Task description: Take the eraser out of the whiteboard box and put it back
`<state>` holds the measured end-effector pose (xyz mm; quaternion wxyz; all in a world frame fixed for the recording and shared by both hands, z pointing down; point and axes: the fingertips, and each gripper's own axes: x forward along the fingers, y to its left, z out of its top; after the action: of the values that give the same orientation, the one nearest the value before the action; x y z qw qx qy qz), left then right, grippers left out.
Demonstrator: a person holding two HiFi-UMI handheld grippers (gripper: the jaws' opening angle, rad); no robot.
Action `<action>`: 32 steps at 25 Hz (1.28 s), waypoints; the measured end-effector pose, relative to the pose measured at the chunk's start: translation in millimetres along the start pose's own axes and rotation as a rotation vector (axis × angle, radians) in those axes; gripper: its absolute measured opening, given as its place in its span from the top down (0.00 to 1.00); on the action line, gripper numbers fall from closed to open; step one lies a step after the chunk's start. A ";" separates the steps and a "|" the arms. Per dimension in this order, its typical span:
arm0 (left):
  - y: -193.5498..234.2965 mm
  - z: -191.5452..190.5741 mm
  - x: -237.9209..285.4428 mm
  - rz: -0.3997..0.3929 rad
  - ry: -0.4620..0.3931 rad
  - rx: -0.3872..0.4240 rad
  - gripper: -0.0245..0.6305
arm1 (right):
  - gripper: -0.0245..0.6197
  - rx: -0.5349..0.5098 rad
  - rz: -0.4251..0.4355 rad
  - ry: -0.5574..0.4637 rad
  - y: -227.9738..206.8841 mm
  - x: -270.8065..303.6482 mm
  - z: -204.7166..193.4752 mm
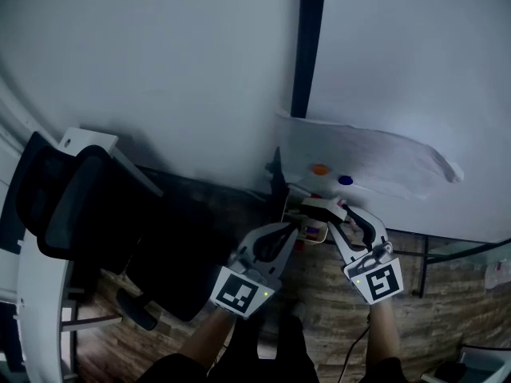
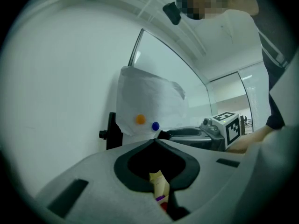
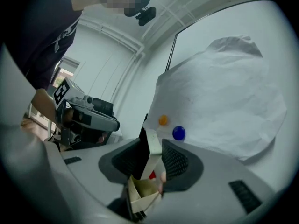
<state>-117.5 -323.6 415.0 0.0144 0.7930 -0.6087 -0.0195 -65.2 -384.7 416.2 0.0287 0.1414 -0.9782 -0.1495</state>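
Observation:
My right gripper [image 1: 335, 218] [image 3: 153, 154] is shut on the eraser [image 3: 152, 146], a flat white slab with a dark face. It stands upright between the pads, its lower end just above the box. In the head view the eraser [image 1: 321, 207] shows as a white block at the jaw tips. The small beige whiteboard box [image 1: 313, 231] [image 3: 140, 192] is open, with red and purple things inside. My left gripper [image 1: 295, 232] [image 2: 157, 148] is shut on a wall of this box [image 2: 160, 183] and holds it just below the whiteboard's edge. The two grippers sit close, tips facing.
A whiteboard [image 1: 415, 62] stands ahead. A crumpled paper sheet [image 1: 375, 162] is pinned to it by an orange magnet [image 1: 320, 169] and a blue magnet [image 1: 345, 180]. A black bracket [image 1: 275, 174] sits beside the sheet. Black office chairs [image 1: 80, 206] stand at the left on a wooden floor.

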 end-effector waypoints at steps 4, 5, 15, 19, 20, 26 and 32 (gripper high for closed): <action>0.5 -16.4 6.7 -0.007 0.019 0.004 0.96 | 0.76 -0.011 0.040 0.030 2.2 10.7 -15.1; 0.3 -20.2 7.8 -0.008 0.023 0.001 0.96 | 0.76 -0.017 0.051 0.042 3.0 13.1 -19.7; 3.6 -39.5 7.2 0.001 0.047 -0.038 0.96 | 0.75 -0.011 0.085 0.090 7.9 27.8 -49.5; 5.1 -40.9 5.5 0.006 0.051 -0.042 0.96 | 0.71 0.042 0.096 0.087 9.3 27.5 -52.3; 4.9 -40.8 5.0 0.006 0.052 -0.043 0.96 | 0.70 0.057 0.097 0.088 9.2 27.0 -52.6; 6.0 -42.4 2.2 0.006 0.056 -0.045 0.96 | 0.69 0.069 0.077 0.056 6.1 27.6 -43.9; 4.8 -39.5 -0.6 0.008 0.053 -0.041 0.96 | 0.70 0.062 0.076 0.055 7.7 24.5 -39.0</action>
<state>-120.4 -324.3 454.7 0.0468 0.7904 -0.6108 -0.0111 -86.9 -395.8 456.1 0.0569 0.1091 -0.9858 -0.1140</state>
